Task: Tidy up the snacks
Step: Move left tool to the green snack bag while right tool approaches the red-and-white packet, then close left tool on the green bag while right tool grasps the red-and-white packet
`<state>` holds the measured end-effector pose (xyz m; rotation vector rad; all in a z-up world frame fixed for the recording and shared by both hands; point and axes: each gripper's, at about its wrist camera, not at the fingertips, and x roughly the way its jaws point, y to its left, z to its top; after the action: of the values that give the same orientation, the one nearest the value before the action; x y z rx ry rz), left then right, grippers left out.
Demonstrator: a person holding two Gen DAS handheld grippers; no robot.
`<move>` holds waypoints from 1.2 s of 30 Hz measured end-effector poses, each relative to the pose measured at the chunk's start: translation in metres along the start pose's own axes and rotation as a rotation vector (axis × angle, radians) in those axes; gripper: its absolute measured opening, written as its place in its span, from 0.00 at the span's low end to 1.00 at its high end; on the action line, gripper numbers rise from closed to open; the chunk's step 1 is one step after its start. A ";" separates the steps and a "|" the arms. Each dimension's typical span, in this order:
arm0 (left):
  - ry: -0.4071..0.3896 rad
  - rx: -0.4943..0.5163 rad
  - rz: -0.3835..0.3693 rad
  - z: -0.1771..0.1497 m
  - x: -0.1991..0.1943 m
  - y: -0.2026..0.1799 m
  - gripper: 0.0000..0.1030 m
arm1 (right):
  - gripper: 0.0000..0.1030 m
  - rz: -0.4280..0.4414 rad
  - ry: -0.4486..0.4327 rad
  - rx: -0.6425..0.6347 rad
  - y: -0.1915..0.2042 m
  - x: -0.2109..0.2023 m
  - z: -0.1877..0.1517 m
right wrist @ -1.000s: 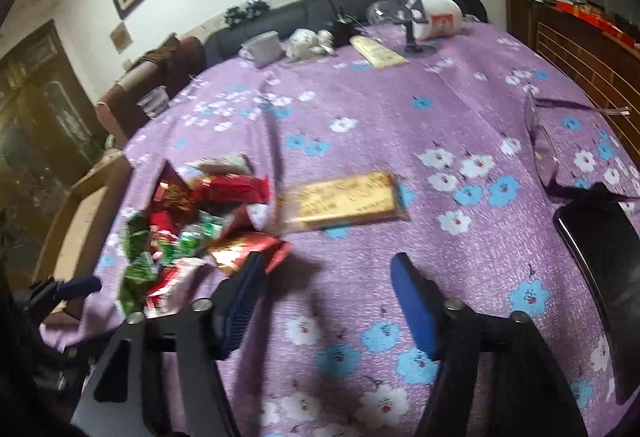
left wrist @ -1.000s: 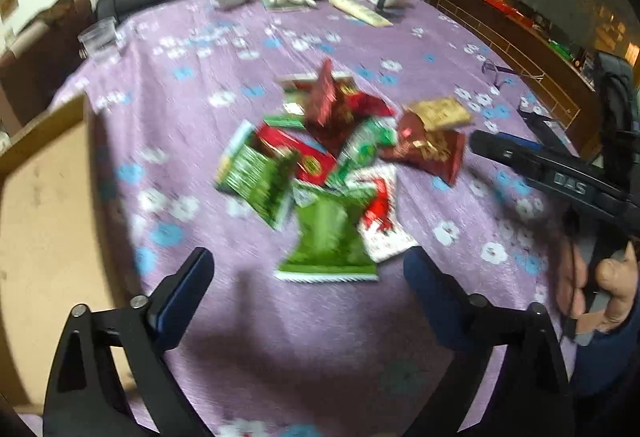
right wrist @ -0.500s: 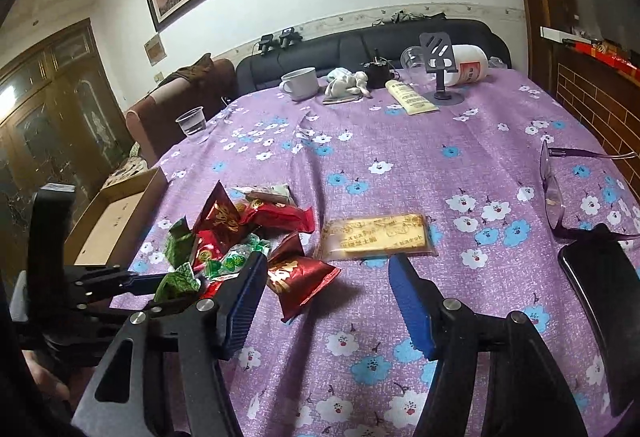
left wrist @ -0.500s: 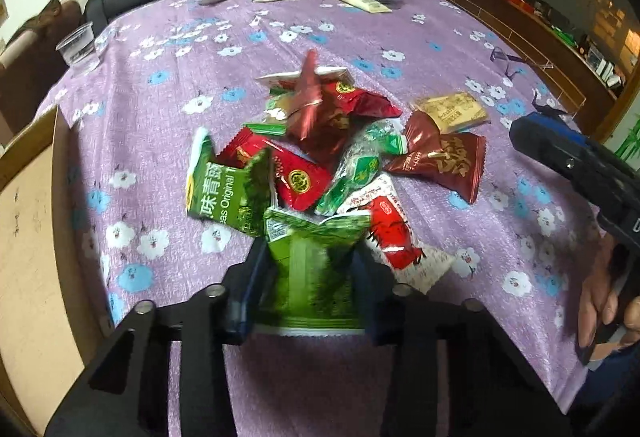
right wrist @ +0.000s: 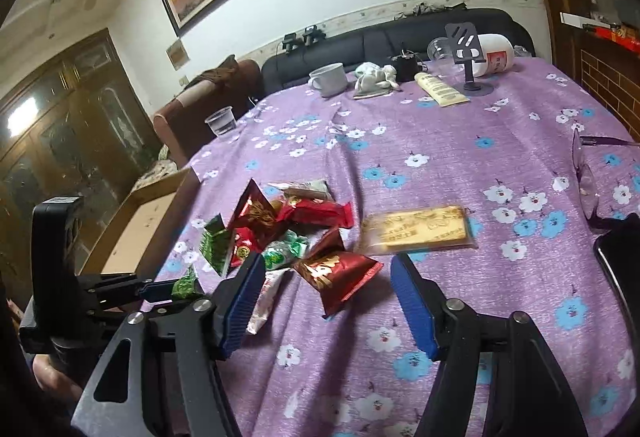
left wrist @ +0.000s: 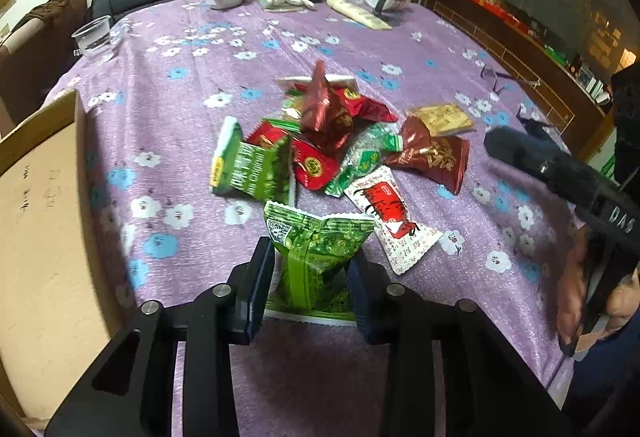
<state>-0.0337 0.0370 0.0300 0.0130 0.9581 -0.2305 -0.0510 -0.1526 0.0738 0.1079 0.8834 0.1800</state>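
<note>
The left gripper (left wrist: 310,277) is clamped on a green snack packet (left wrist: 318,257), its two blue pads pressing the packet's sides so the wrapper crumples between them; the packet's upper serrated edge flares out above the fingertips. The packet's lower edge shows against the purple flowered tablecloth (left wrist: 192,109), but whether it touches cannot be told. Just to its right lies a white-and-red packet (left wrist: 388,213), touching the green one's upper corner. Beyond these sits the pile of snacks (left wrist: 320,141): a second green packet (left wrist: 250,167) on the left side, red packets in the middle, a dark red pouch (left wrist: 434,157) on the right, and a flat yellow packet (left wrist: 442,117) just behind that pouch. A cardboard box (left wrist: 36,221) stands at the left edge of the table, apart from the pile.

The right gripper (right wrist: 328,301) hangs with its jaws spread wide and nothing between them. The dark red pouch (right wrist: 338,273) lies just ahead of the gap, nearer the left pad, and the yellow packet (right wrist: 418,229) lies a little farther on, toward the right pad.

At the far end of the table stand a white mug (right wrist: 328,79), a clear plastic cup (right wrist: 221,121), a cream tube (right wrist: 440,89) and a black phone stand (right wrist: 470,57).
</note>
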 end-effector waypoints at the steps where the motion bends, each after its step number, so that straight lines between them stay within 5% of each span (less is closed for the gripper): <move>1: -0.005 -0.004 -0.003 0.000 -0.002 0.002 0.32 | 0.69 -0.004 0.001 -0.013 0.003 0.000 0.000; 9: -0.060 -0.035 -0.016 0.001 -0.023 0.016 0.33 | 0.70 0.130 0.005 0.124 0.011 -0.005 0.001; 17: -0.028 -0.077 -0.079 -0.005 -0.020 0.028 0.33 | 0.72 -0.038 0.201 0.006 0.043 0.019 0.004; 25: -0.059 -0.128 -0.031 -0.004 -0.030 0.042 0.33 | 0.43 -0.142 0.340 -0.124 0.076 0.063 -0.009; 30: -0.051 -0.130 -0.035 -0.004 -0.031 0.043 0.33 | 0.40 -0.172 0.337 -0.191 0.083 0.076 -0.015; 32: -0.048 -0.127 -0.036 -0.004 -0.031 0.040 0.33 | 0.28 -0.198 0.314 -0.218 0.086 0.076 -0.017; 36: -0.025 -0.125 -0.061 -0.004 -0.028 0.034 0.33 | 0.22 -0.157 0.305 -0.197 0.078 0.070 -0.017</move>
<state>-0.0456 0.0756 0.0476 -0.1339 0.9476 -0.2259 -0.0295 -0.0616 0.0228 -0.1770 1.1675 0.1380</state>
